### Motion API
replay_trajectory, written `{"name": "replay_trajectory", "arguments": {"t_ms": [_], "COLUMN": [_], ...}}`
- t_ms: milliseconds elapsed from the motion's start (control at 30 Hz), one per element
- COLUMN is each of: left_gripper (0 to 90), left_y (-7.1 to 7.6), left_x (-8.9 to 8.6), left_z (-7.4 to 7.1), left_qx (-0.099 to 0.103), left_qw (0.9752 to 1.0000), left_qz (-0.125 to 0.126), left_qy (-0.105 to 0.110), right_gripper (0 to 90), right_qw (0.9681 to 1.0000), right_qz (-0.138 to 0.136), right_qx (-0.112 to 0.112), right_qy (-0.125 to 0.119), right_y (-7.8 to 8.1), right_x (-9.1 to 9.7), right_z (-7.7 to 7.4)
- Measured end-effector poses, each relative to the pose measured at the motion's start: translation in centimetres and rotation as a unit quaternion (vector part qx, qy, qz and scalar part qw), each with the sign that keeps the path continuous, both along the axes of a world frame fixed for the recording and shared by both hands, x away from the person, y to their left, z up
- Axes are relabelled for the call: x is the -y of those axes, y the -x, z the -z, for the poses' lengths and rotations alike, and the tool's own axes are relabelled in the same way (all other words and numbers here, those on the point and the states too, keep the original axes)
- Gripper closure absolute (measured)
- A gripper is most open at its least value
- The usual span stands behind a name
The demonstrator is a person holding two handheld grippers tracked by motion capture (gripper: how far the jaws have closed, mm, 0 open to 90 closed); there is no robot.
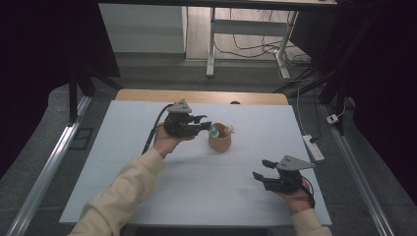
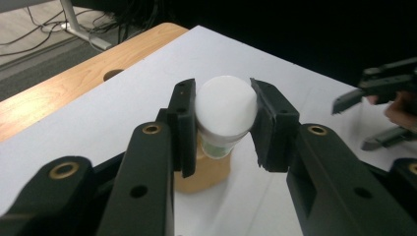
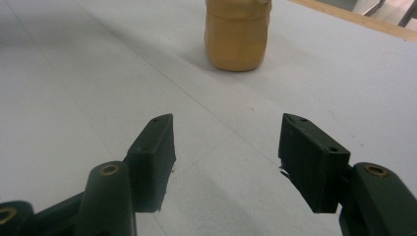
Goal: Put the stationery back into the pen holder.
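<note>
Left gripper (image 2: 223, 123): its two black jaws are clamping a small white-capped bottle (image 2: 225, 110) between the pads, one pad pressing each side of the rounded white cap (a band of green is showing just under the cap).

Bottle: it is hanging in the grip just above the tan cup (image 2: 204, 172), over the cup's near rim; in the high view the bottle (image 1: 214, 131) is sitting at the tips of the left gripper (image 1: 204, 122), right at the cup's left edge. Whether it is touching the cup, I cannot tell.

Tan cup (image 1: 220, 138): it is standing upright near the middle of the white table (image 1: 147, 196), toward the far side.

Right gripper (image 3: 226, 152): its jaws are standing apart with nothing between them, only bare table surface showing in the gap; they are pointing toward the cup (image 3: 237, 34), which is standing well beyond the tips.

Right hand: it is holding the right gripper (image 1: 260, 169) low over the near right part of the table, well apart from the cup and the left gripper.
</note>
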State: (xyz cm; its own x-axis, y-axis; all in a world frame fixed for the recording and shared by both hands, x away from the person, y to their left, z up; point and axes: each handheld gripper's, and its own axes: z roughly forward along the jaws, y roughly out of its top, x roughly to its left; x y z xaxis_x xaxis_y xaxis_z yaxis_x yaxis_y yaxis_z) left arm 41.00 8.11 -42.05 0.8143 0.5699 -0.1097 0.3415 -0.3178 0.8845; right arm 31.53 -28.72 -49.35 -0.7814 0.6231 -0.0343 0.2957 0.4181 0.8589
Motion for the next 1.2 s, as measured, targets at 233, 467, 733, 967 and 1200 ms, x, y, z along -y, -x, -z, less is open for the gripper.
{"name": "replay_trajectory", "arguments": {"t_ms": [233, 467, 733, 967, 1200], "left_gripper": [64.0, 27.1, 29.0, 30.6, 30.9], "left_y": [-1.4, -0.6, 3.1, 6.7, 10.3], "left_x": [1.2, 0.3, -3.5, -7.0, -9.8], "left_z": [0.8, 1.3, 1.9, 3.2, 4.7], "left_qx": [-0.008, -0.018, -0.010, -0.023, -0.031], "left_qw": [0.9999, 0.9995, 0.9995, 0.9983, 0.9956], "left_qz": [-0.007, -0.023, -0.015, -0.015, -0.031], "left_qy": [-0.003, -0.010, -0.027, -0.052, -0.083], "right_gripper": [38.0, 37.9, 37.6, 37.4, 37.0], "right_qw": [0.9999, 0.9998, 0.9999, 0.9999, 0.9998], "right_qz": [-0.004, -0.009, 0.000, 0.008, 0.007], "right_qx": [-0.005, -0.009, -0.006, -0.001, 0.002], "right_qy": [0.013, 0.015, 0.014, 0.012, 0.019], "right_y": [0.0, 0.1, 0.0, 0.0, -0.1], "right_x": [-0.2, -0.2, 0.4, 1.0, 1.1], "right_z": [0.4, 0.5, 0.5, 0.5, 0.5]}}
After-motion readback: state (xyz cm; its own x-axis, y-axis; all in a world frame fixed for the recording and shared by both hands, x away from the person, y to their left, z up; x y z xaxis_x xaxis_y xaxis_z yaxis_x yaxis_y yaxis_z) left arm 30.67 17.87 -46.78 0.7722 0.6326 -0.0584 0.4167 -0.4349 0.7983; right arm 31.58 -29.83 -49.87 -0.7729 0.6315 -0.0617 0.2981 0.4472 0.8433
